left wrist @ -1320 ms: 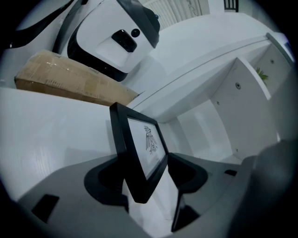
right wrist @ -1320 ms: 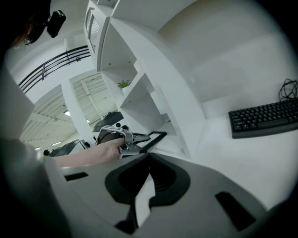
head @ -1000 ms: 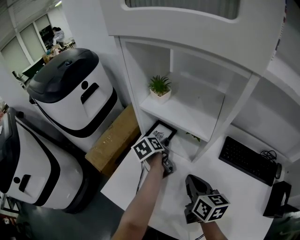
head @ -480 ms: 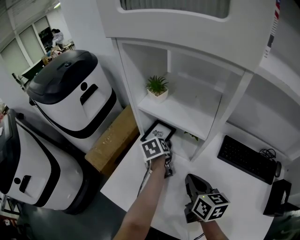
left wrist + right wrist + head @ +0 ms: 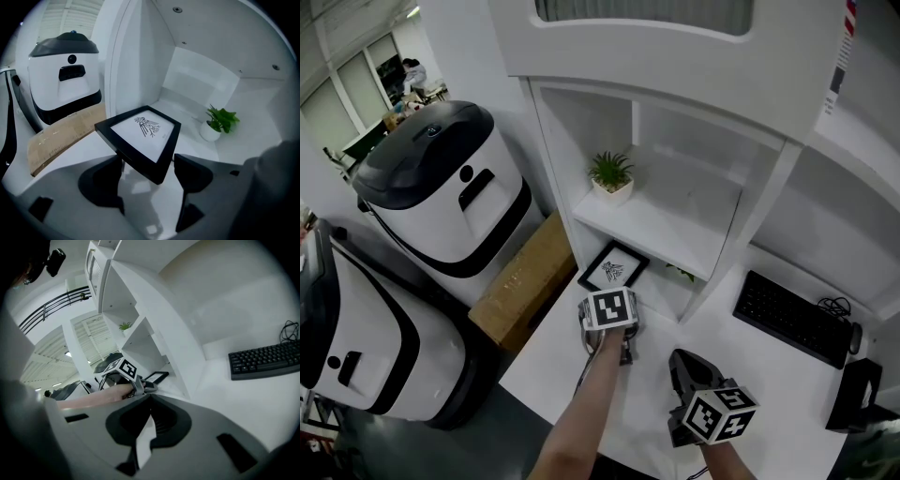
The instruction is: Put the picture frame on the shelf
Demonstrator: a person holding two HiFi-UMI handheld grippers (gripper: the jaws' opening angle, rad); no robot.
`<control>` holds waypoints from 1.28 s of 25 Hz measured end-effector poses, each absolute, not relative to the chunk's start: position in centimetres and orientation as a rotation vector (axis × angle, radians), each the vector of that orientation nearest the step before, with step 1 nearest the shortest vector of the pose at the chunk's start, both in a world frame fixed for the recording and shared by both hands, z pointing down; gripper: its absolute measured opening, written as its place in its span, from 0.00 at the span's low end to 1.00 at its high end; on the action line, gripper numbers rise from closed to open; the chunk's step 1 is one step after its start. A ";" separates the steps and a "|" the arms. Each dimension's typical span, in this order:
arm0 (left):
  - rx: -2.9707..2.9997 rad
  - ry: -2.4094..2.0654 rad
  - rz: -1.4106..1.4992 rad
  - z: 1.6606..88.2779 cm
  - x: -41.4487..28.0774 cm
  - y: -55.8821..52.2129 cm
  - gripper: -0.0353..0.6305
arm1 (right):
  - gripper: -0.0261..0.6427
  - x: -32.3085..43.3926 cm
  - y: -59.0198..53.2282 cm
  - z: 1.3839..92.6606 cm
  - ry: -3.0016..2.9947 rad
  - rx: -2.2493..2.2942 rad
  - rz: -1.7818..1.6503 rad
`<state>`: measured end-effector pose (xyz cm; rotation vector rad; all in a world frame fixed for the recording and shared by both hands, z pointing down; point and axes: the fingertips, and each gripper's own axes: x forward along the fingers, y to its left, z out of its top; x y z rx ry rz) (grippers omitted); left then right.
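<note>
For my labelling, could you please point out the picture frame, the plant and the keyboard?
picture frame point(image 5: 612, 271), head view, the white print.
plant point(image 5: 610, 171), head view, the leaves.
keyboard point(image 5: 792, 321), head view, the middle keys.

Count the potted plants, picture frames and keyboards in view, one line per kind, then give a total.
Potted plants: 2
Picture frame: 1
Keyboard: 1
Total: 4
</note>
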<state>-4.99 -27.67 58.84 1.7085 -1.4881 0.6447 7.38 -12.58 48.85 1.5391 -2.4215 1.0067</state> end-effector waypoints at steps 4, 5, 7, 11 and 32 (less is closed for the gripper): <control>1.726 -1.511 0.705 59.0 -5.1 -26.9 0.53 | 0.04 7.5 -12.5 49.1 -2.416 1.535 1.017; 1.729 -1.526 0.719 59.1 -5.3 -26.8 0.53 | 0.04 7.6 -12.5 49.1 -2.414 1.537 1.019; 1.735 -1.559 0.749 59.2 -5.6 -26.6 0.53 | 0.04 7.7 -12.5 49.2 -2.411 1.541 1.023; 1.746 -1.601 0.795 59.4 -5.9 -26.7 0.53 | 0.04 8.0 -12.5 49.4 -2.404 1.547 1.028; 1.821 -1.513 0.798 59.2 -5.4 -27.5 0.53 | 0.04 8.1 -12.7 50.0 -2.377 1.549 1.041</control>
